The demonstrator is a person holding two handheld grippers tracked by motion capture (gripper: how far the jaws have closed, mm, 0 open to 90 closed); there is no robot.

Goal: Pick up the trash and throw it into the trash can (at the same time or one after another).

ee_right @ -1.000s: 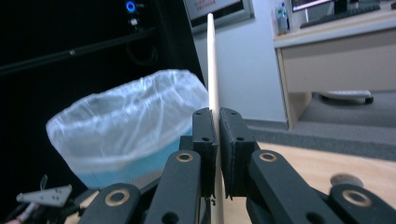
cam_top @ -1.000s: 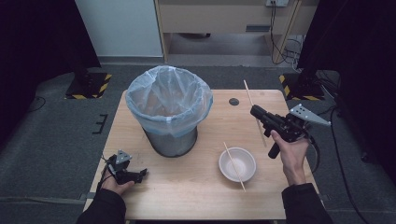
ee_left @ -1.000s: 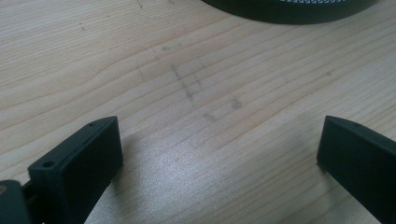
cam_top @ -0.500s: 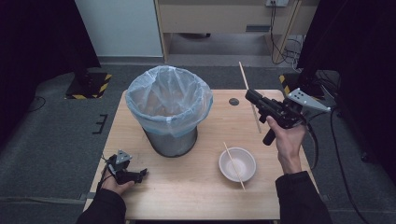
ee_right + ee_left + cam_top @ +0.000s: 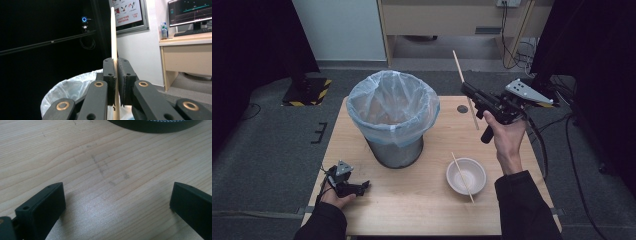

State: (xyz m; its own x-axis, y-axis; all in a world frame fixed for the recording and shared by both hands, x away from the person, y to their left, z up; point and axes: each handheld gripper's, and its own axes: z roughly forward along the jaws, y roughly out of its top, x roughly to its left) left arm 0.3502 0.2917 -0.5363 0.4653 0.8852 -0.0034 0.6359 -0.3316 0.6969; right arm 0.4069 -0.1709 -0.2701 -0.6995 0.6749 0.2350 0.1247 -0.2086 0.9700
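Chopstick (image 5: 465, 89), a slim pale wooden stick, is clamped between the flat black pads of the right gripper (image 5: 468, 90), held in the air above the table's (image 5: 422, 210) far right part beside the round mesh bin (image 5: 393, 120) lined with crinkled translucent plastic. Near the front right edge, a second stick (image 5: 462, 171) lies across a smooth white bowl (image 5: 466, 176). By the front left corner, the left gripper (image 5: 363, 186) rests on the grained wood, its blocky jaws apart with nothing between.
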